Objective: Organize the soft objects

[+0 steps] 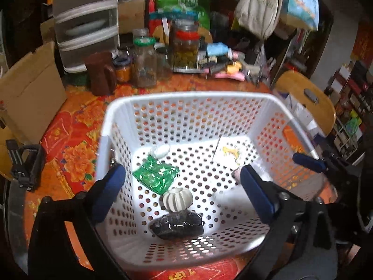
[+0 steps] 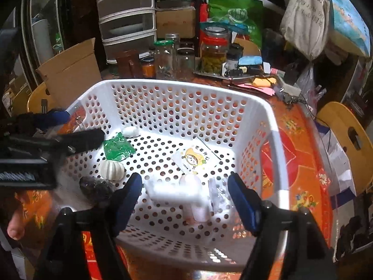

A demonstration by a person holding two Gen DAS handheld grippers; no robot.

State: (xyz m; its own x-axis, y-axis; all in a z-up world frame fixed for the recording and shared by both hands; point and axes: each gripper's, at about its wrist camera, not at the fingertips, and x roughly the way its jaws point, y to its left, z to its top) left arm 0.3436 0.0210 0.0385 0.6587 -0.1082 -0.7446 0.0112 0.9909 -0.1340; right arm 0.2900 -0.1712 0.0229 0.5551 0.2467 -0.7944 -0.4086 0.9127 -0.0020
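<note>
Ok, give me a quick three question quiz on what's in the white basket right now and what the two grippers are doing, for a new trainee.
1. True or false: the left gripper is clamped on the green packet.
2. Multiple choice: what lies right beside the white ribbed ball in the white basket, on the side nearest the left wrist camera? A) the dark mesh bundle B) the cartoon card C) a glass jar
3. Fill in: the right gripper hovers with its jaws ____ over the basket.

Key: 1 false, both grippers are open and hold nothing. 2 A. 3 open.
</note>
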